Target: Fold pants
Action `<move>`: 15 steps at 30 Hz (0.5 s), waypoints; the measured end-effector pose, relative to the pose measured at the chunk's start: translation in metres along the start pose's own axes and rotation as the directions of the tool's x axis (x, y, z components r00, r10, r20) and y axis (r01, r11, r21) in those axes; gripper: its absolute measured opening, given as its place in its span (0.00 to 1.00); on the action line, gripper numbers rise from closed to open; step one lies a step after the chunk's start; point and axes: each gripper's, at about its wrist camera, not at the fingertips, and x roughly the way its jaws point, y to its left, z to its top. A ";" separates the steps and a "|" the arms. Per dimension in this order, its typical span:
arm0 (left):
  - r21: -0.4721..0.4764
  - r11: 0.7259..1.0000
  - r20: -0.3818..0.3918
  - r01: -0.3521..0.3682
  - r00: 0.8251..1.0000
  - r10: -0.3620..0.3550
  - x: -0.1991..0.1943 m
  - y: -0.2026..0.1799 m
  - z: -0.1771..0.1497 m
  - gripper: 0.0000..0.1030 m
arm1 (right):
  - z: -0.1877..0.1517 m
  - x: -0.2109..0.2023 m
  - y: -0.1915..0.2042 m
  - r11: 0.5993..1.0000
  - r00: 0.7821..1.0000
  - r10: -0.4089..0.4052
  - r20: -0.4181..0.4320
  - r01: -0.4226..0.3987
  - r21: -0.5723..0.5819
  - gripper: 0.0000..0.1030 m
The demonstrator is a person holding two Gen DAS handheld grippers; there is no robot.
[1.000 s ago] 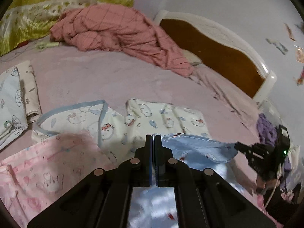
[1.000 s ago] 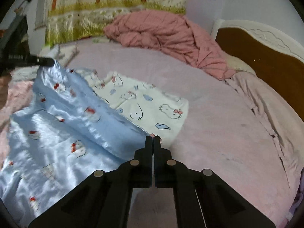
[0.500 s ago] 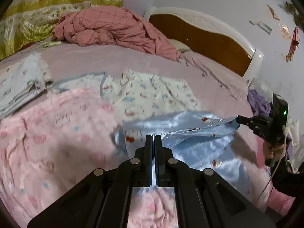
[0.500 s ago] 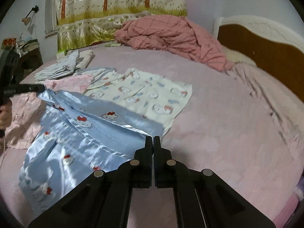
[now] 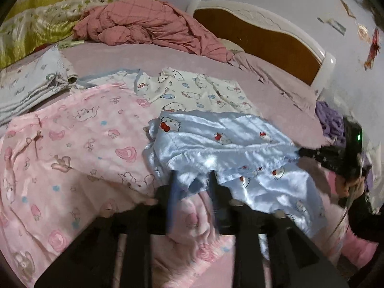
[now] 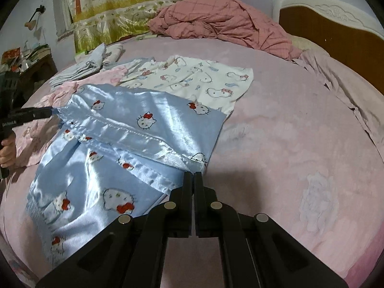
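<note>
The blue satin Hello Kitty pants [image 6: 134, 129] lie folded over on the pink bed, also in the left wrist view [image 5: 228, 148]. My right gripper [image 6: 192, 175] is shut on the near corner of the folded edge. My left gripper [image 5: 192, 180] is blurred, its fingers apart, with the pants' edge draped between and over them. In the right wrist view the left gripper [image 6: 45, 112] touches the far left corner of the fold. In the left wrist view the right gripper [image 5: 312, 153] sits at the pants' right edge.
A pink printed garment [image 5: 72, 148] lies left of the pants, a white Hello Kitty garment [image 6: 199, 81] behind them. Folded pale clothes [image 5: 28, 84] sit far left. A red checked quilt [image 6: 223, 21] is heaped at the back by the wooden headboard [image 6: 336, 28].
Both grippers brought the pants' upper edge down and forward, folding the pants over on the bed. The left gripper's fingers, shut before, have now come apart.
</note>
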 end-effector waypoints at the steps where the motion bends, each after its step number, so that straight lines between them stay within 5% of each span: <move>1: -0.015 1.000 0.009 -0.006 1.000 0.006 0.000 0.000 0.001 0.50 | -0.001 0.001 0.002 1.000 1.000 -0.002 -0.002 0.002 -0.009 0.01; 6: -0.073 0.996 -0.015 -0.055 0.998 0.054 0.014 0.004 0.006 0.57 | -0.002 -0.003 0.002 1.000 1.000 -0.013 0.002 0.013 0.000 0.01; 7: -0.090 0.995 -0.026 -0.047 0.999 0.045 0.018 0.005 0.005 0.49 | -0.002 -0.004 0.000 1.000 1.000 -0.013 0.003 0.013 0.006 0.01; 8: -0.099 0.995 -0.033 -0.025 0.999 0.022 0.021 0.006 0.004 0.16 | -0.003 -0.006 -0.001 1.000 1.000 -0.013 0.004 0.013 0.010 0.01; 9: -0.102 0.995 -0.051 -0.004 0.999 -0.001 0.024 0.006 0.002 0.00 | -0.005 -0.008 -0.002 1.000 1.000 -0.014 0.002 0.014 0.014 0.01; 15: -0.090 0.996 -0.035 0.003 0.999 -0.006 0.015 0.000 -0.008 0.01 | -0.010 -0.017 -0.007 1.000 1.000 -0.001 -0.002 0.001 0.019 0.01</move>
